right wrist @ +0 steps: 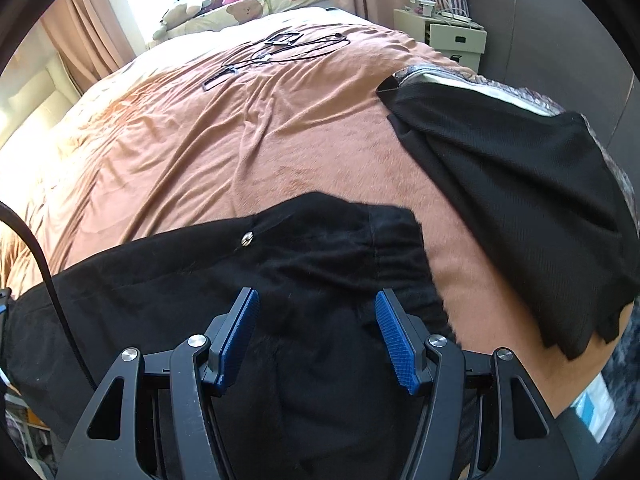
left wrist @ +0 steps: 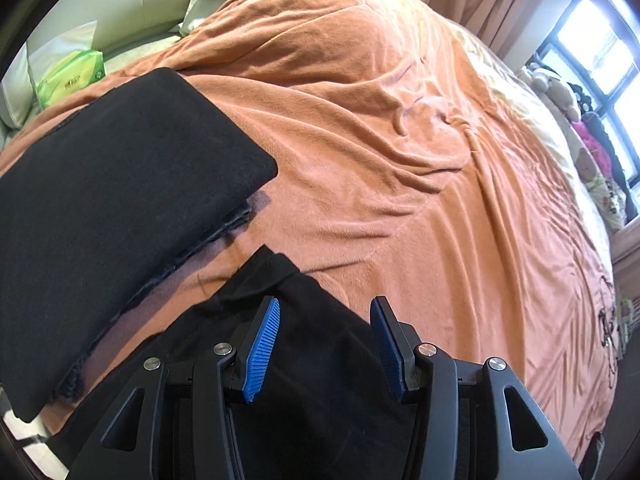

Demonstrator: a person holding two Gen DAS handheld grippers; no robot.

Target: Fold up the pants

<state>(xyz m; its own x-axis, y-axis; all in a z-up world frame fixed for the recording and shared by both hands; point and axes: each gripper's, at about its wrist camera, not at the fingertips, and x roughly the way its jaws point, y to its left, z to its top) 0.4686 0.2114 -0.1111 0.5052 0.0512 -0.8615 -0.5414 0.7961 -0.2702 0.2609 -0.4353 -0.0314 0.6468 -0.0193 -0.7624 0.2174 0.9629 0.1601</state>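
My left tool (left wrist: 325, 312) tilts steeply downward near the bed's near edge, its two blue-padded fingers (left wrist: 262, 344) standing apart with a clear gap and pressing on nothing, black cloth lying below and between them. My right tool (right wrist: 316, 306) tilts down too, also near that edge, and its blue pads (right wrist: 398, 342) stand a little wider apart, gripping nothing. My hands and arms are out of view.
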